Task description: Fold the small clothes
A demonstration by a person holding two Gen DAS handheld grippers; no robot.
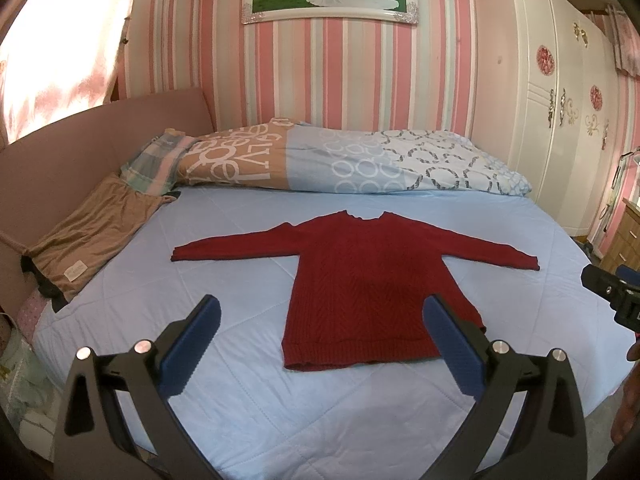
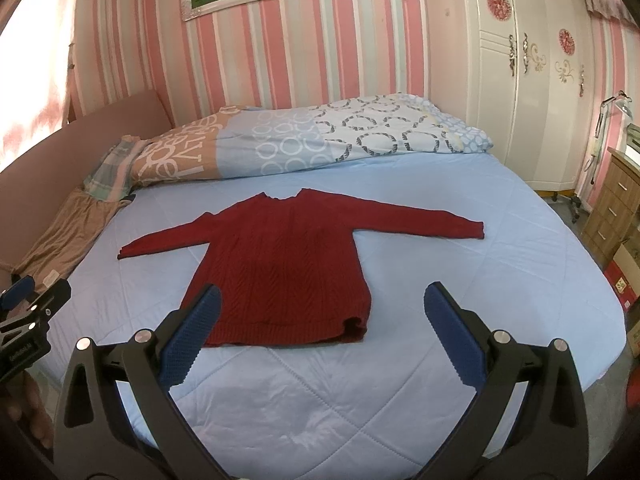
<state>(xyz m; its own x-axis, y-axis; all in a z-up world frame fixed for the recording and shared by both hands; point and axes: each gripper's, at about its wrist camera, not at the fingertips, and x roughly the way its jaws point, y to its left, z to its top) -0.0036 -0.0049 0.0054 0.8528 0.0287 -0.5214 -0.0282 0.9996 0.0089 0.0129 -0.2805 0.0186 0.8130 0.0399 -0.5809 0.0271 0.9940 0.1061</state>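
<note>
A small dark red knit sweater [image 1: 360, 280] lies flat on the light blue bed sheet [image 1: 200, 400], both sleeves spread straight out and the hem toward me. My left gripper [image 1: 322, 312] hovers open above the near left part of the bed, its blue pads wide apart, empty. In the right wrist view the same sweater [image 2: 288, 264] lies ahead and slightly left. My right gripper [image 2: 322, 312] is also open and empty, held above the sheet near the hem's right corner. Each gripper shows at the edge of the other's view.
A folded patterned quilt [image 1: 340, 160] lies along the far side of the bed by the striped wall. A tan garment [image 1: 92, 240] rests at the left by the pink headboard [image 1: 60, 160]. A white wardrobe [image 1: 540, 100] and wooden drawers [image 2: 612, 208] stand right.
</note>
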